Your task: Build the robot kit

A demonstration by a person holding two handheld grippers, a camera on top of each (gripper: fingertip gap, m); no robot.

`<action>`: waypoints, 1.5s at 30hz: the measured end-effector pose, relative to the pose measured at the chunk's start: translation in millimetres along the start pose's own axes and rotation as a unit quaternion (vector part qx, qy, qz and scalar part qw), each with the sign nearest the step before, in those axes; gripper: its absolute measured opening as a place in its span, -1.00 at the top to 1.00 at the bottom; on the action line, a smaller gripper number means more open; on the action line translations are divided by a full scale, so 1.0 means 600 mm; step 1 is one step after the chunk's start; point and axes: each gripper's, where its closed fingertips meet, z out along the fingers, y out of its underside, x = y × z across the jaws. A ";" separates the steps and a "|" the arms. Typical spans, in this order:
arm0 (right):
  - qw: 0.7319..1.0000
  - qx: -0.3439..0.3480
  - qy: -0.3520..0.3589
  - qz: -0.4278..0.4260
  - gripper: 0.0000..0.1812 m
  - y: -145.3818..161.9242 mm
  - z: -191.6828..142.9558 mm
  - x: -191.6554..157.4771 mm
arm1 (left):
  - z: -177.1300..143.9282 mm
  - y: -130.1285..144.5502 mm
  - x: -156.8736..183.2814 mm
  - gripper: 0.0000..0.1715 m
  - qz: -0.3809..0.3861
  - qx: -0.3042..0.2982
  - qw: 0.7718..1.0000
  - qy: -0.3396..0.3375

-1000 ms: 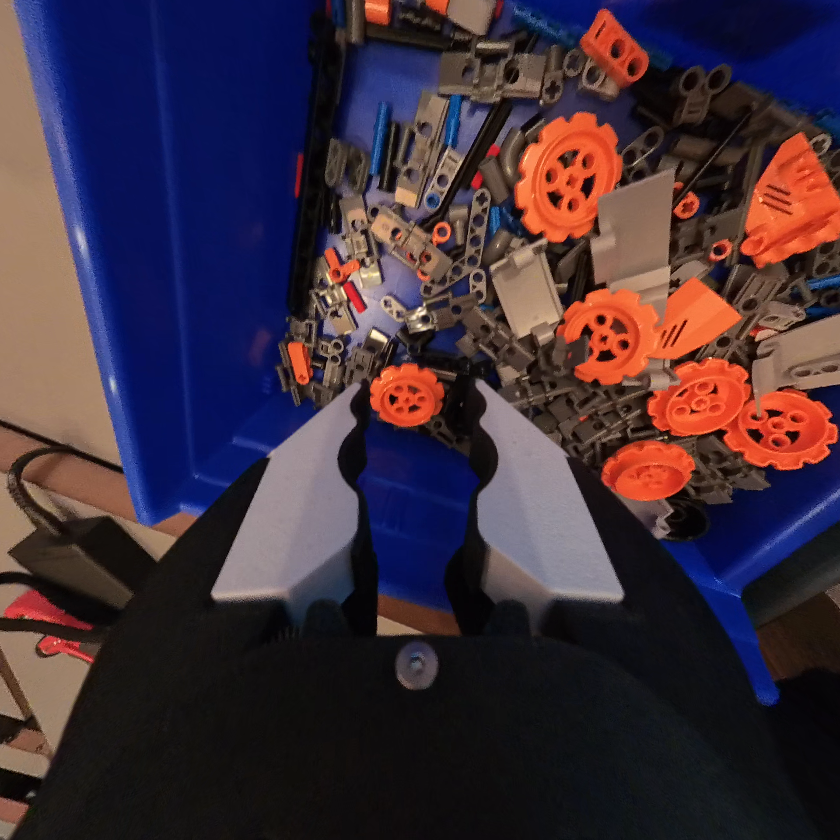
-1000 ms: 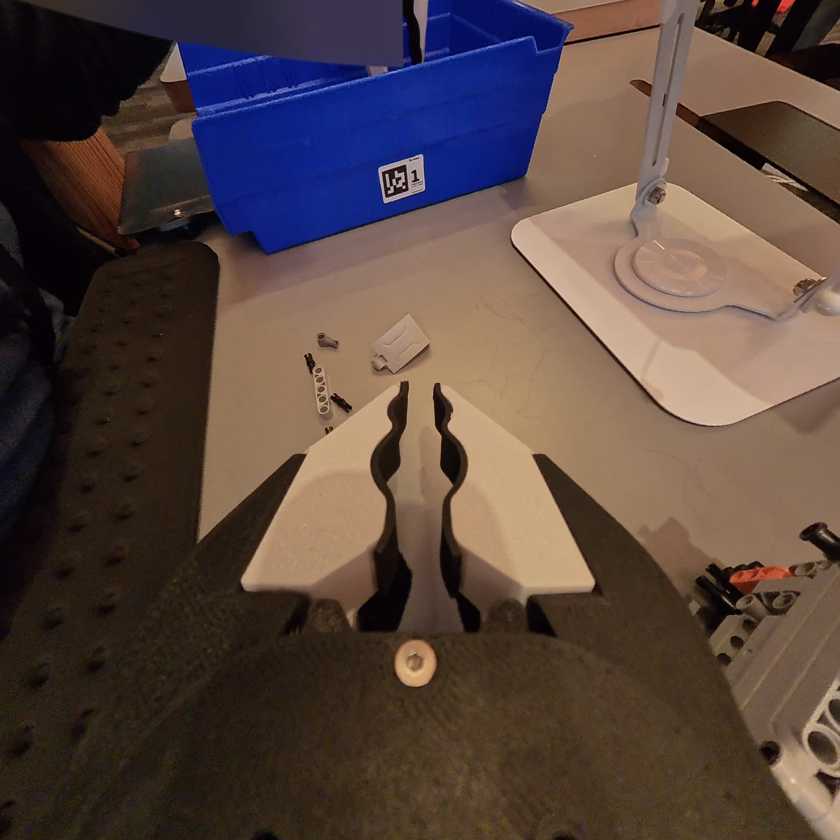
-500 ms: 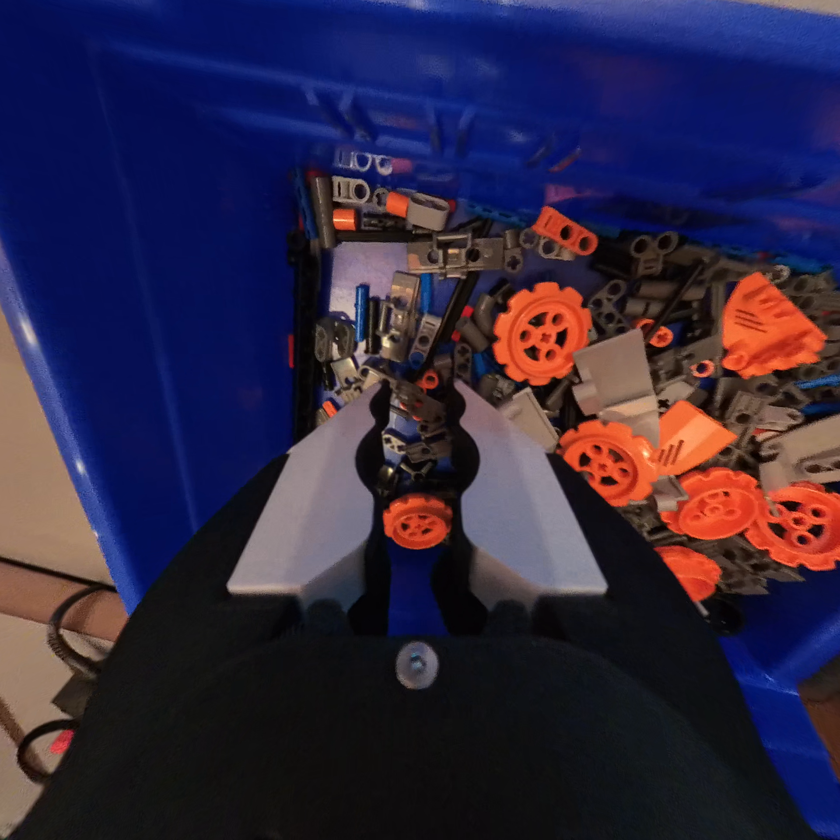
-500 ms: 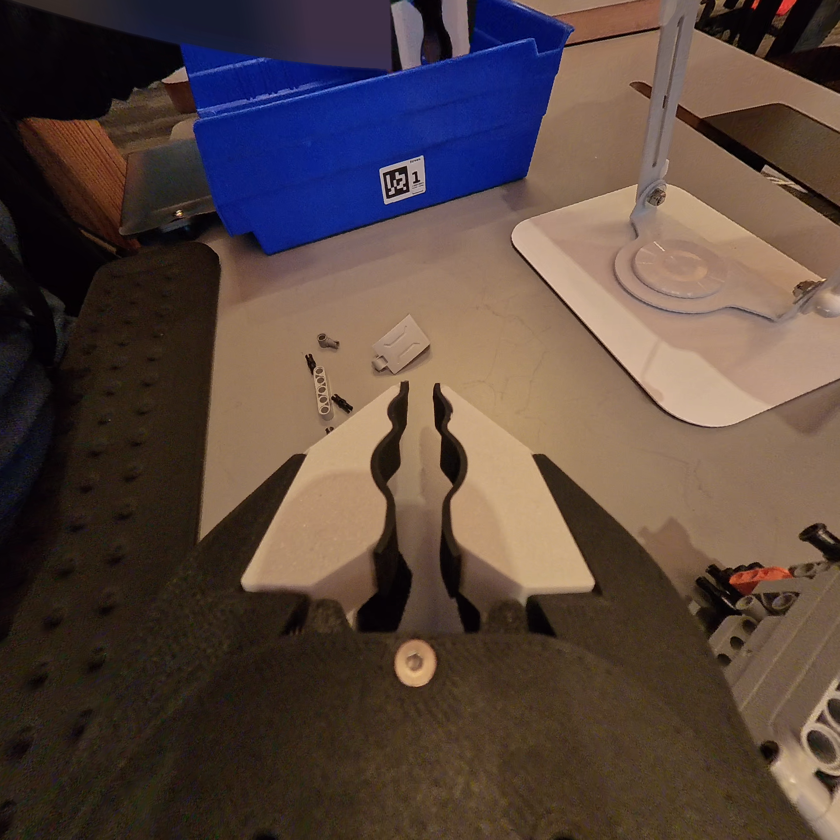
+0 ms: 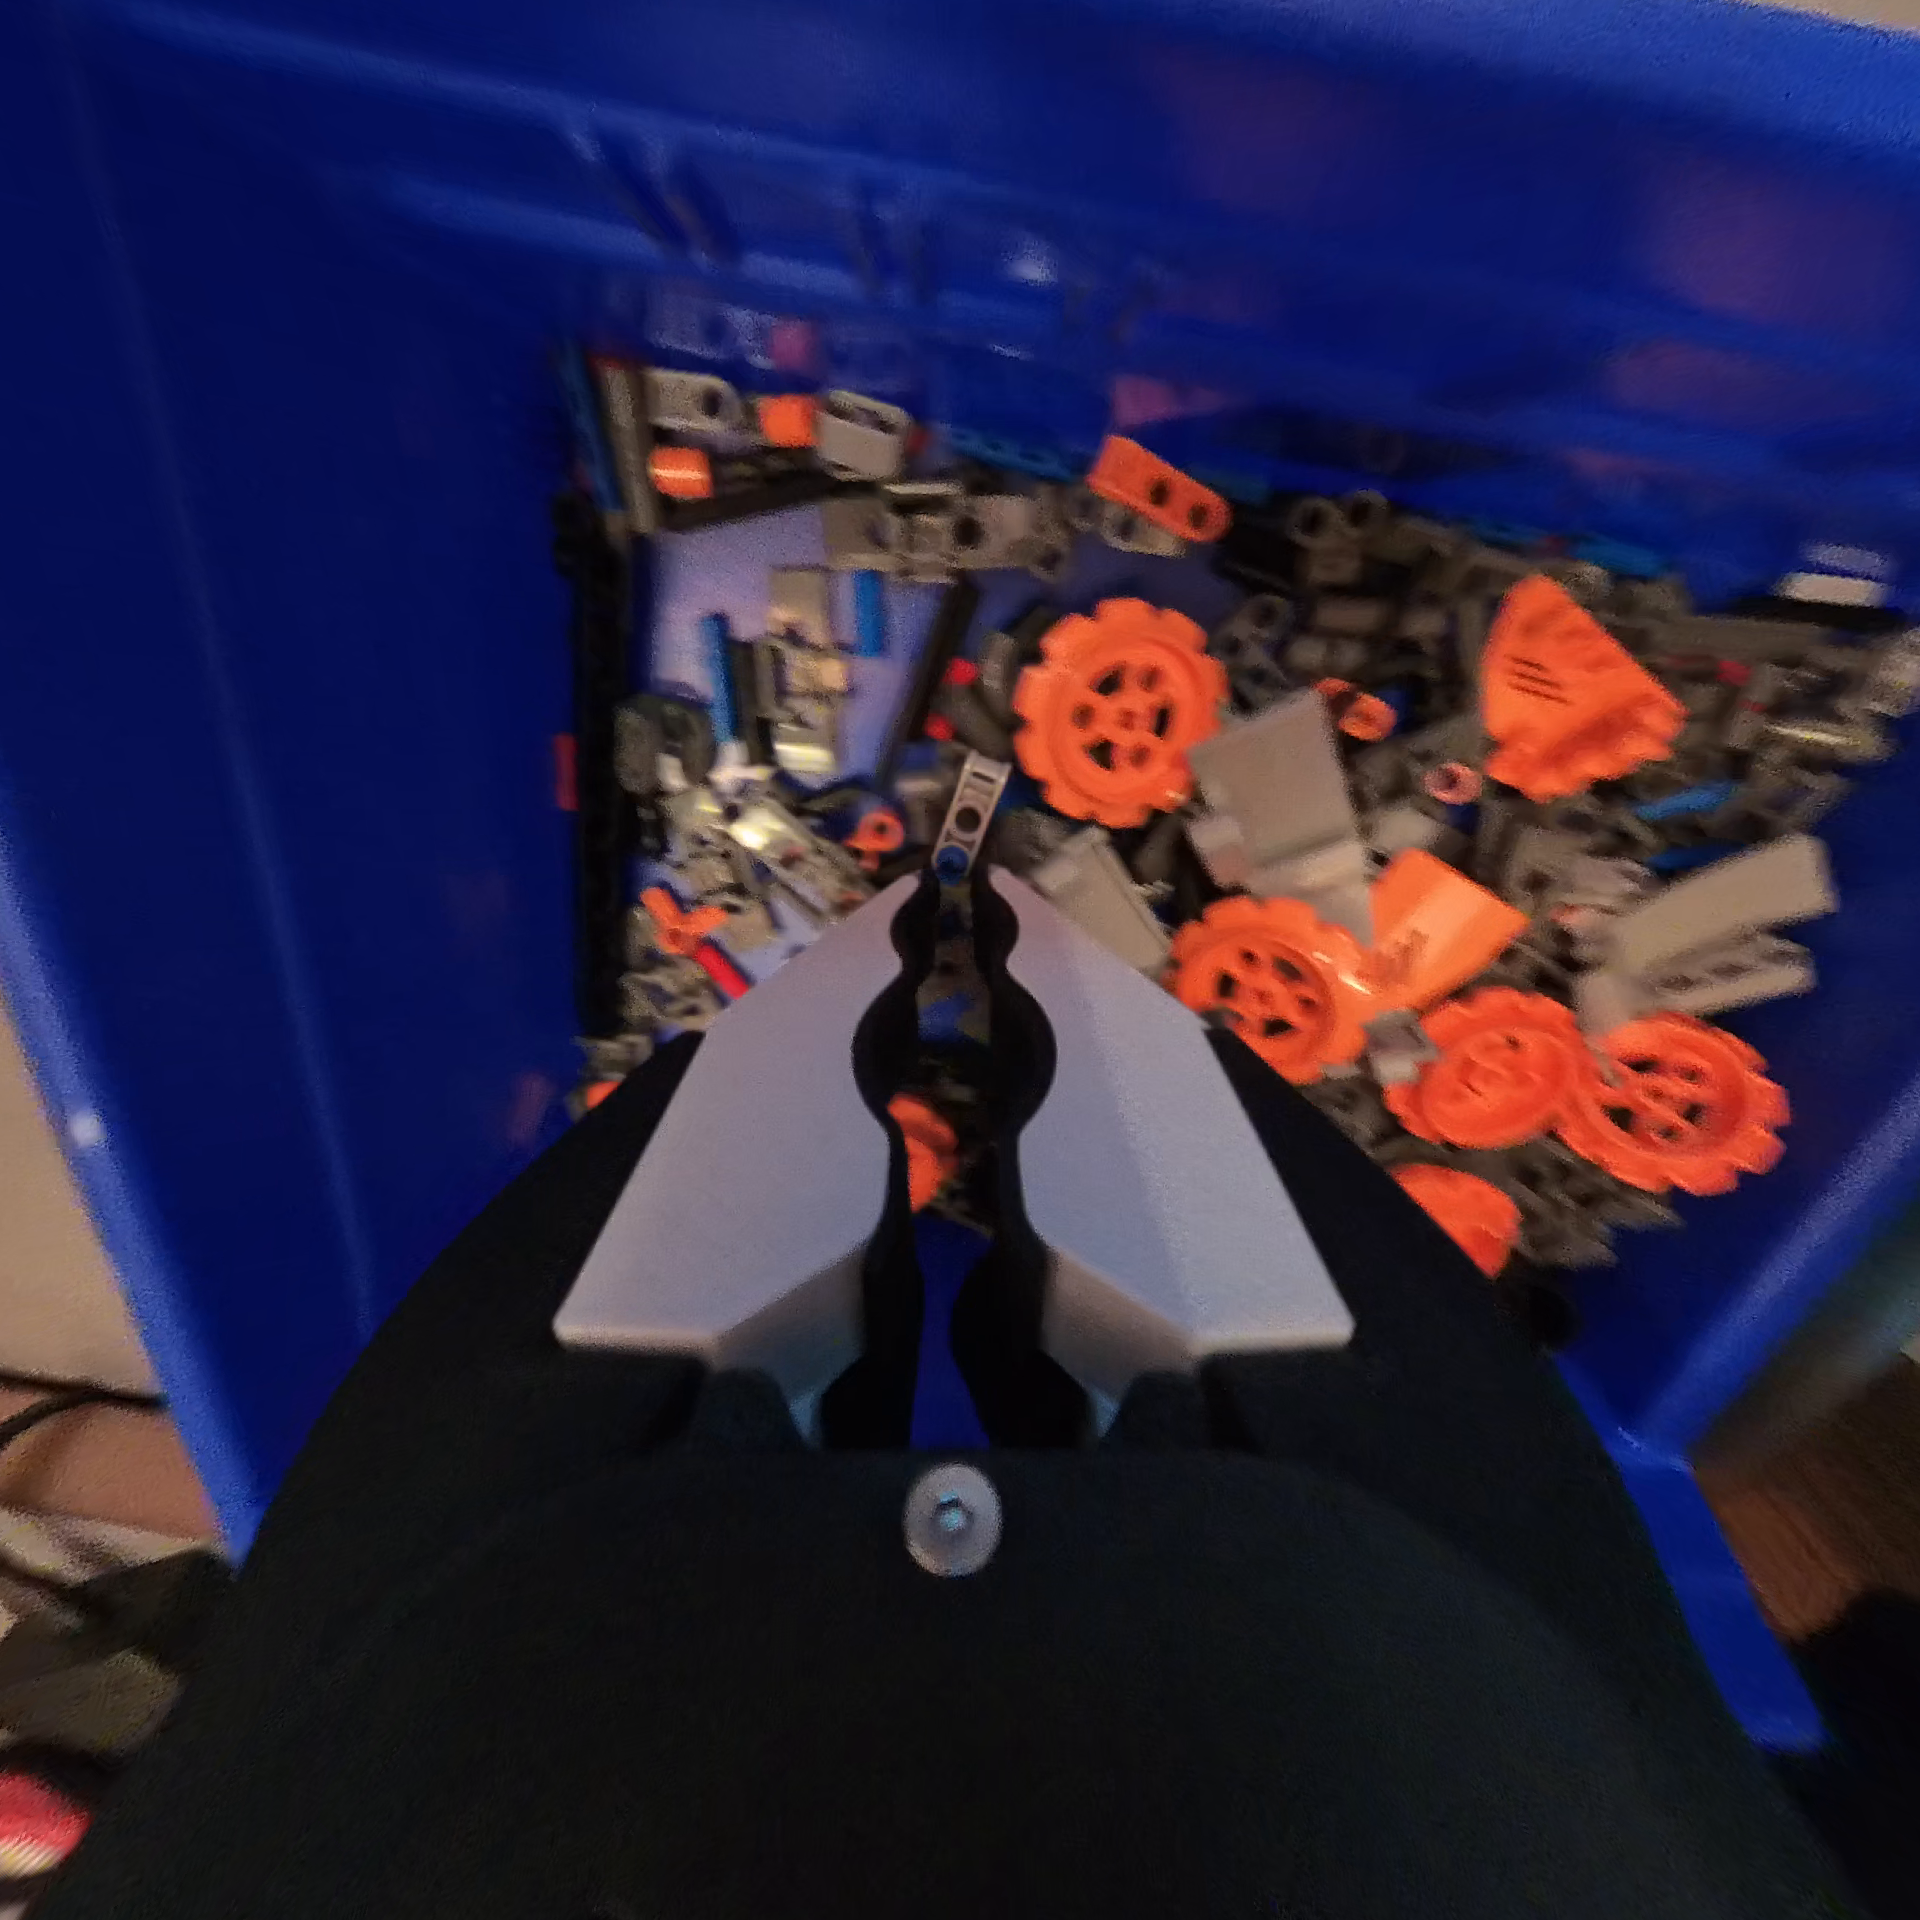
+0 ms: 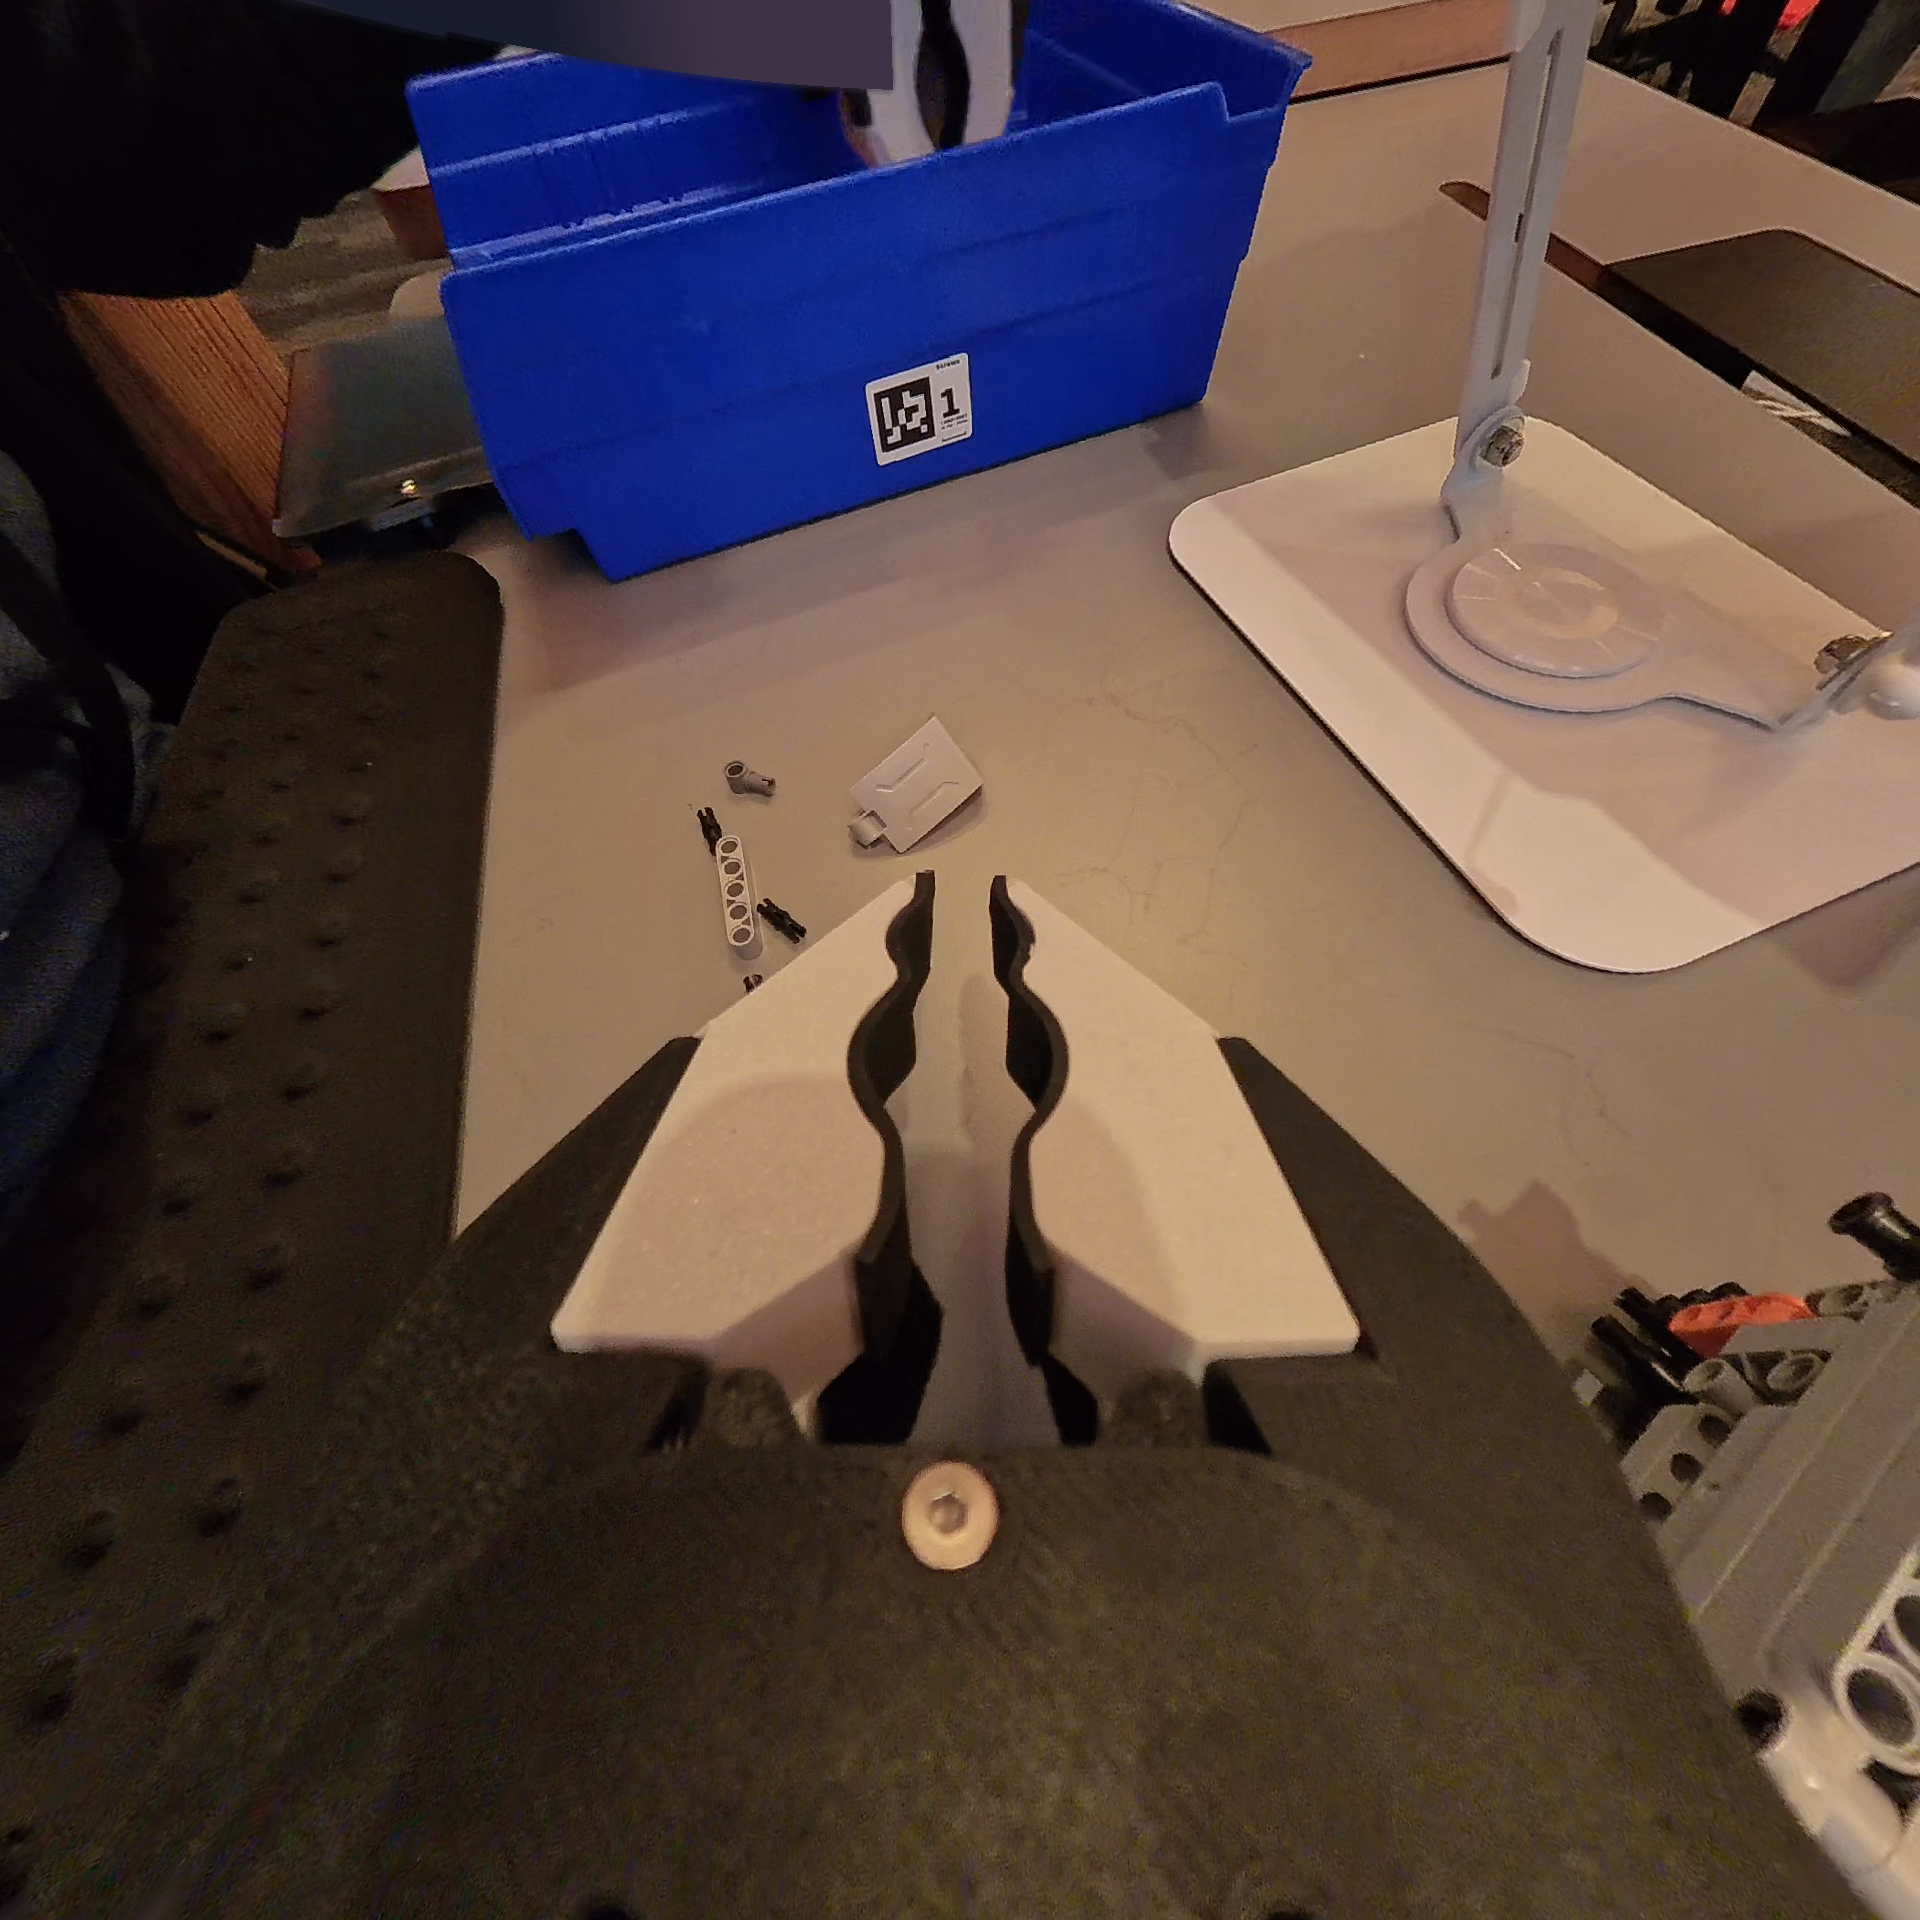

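My left gripper (image 5: 951,883) is inside a blue bin (image 5: 312,623) of loose building pieces. Its jaws are nearly together, pinching the near end of a thin grey beam with holes (image 5: 974,816), which sticks out past the tips. Orange toothed wheels (image 5: 1117,712) and grey panels lie to its right. This view is blurred. My right gripper (image 6: 961,883) hovers over the grey table, jaws a narrow gap apart and empty. Just ahead of it lie a grey panel (image 6: 920,784), a light grey beam (image 6: 736,894) and a small grey connector (image 6: 746,777).
In the right wrist view the blue bin (image 6: 779,364) stands at the back with the left gripper (image 6: 951,94) dipping into it. A white stand base (image 6: 1558,727) is at right, a black studded mat (image 6: 260,935) at left, and a partly built grey model (image 6: 1766,1455) at lower right. One gripper's finger ends stand about 35 cm off the other's. My right gripper's tips are some 12 cm from the small grey connector (image 6: 746,777).
My left gripper went from wide open at the bin's near edge deeper into the bin and closed on the thin grey beam. The right gripper has not moved.
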 end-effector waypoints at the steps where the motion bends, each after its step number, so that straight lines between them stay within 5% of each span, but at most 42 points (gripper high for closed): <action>1: 1.000 0.000 0.000 0.000 0.91 0.000 0.000 0.000 | -0.005 0.005 0.017 0.95 -0.001 -0.001 1.000 0.023; 8: 1.000 -0.001 0.000 -0.002 0.91 -0.001 0.001 -0.001 | -0.035 0.062 0.027 0.67 -0.035 -0.029 0.999 0.013; 12: 1.000 -0.001 -0.001 -0.002 0.91 0.000 0.001 -0.001 | -0.037 0.119 0.012 0.50 -0.075 -0.095 0.993 -0.003; 22: 1.000 -0.001 -0.001 -0.001 0.91 0.000 0.001 -0.001 | -0.001 0.134 0.012 0.46 -0.085 -0.166 0.983 -0.002; 30: 1.000 -0.001 -0.001 -0.002 0.91 -0.001 0.000 -0.002 | 0.005 0.100 0.031 0.67 -0.043 -0.132 0.990 0.015; 36: 1.000 0.000 -0.002 -0.002 0.91 -0.001 0.000 -0.002 | -0.031 0.029 0.033 0.64 -0.023 -0.020 0.999 0.022; 45: 1.000 0.000 -0.003 -0.003 0.91 -0.001 0.000 -0.003 | -0.048 0.103 -0.045 0.52 -0.088 -0.066 0.993 -0.039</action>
